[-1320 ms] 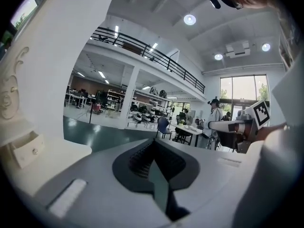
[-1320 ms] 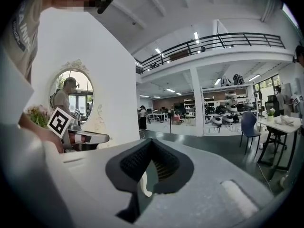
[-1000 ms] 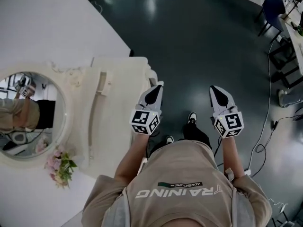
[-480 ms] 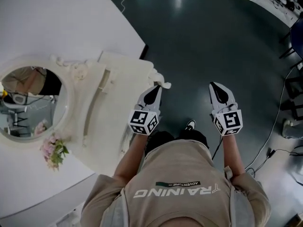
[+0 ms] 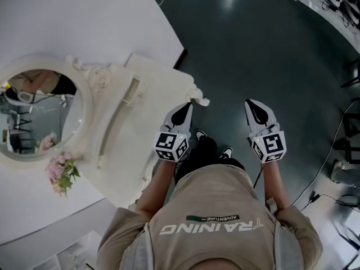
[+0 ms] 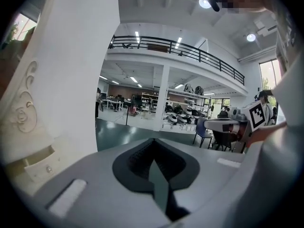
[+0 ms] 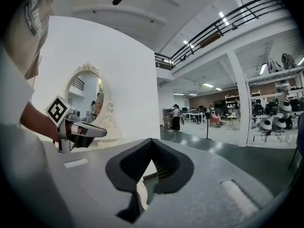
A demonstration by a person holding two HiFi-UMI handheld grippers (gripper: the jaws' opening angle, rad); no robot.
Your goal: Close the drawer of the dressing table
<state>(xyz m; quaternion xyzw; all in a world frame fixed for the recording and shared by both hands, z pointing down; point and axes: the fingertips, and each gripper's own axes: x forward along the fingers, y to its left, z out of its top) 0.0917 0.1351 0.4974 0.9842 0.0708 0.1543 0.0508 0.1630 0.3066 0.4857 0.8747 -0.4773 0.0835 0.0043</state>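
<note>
A person stands on the floor just right of a dressing table, which backs onto a wall at the head view's left. A mirror rises at the table's rear, with flowers beside its near edge. The left gripper is held just beside the table's front corner; the right gripper is held well apart from it, over floor. 2 shoes show between the grippers, lower down. In the left gripper view, a small drawer sits at lower left, in the table. Cables trail at far right.
</note>
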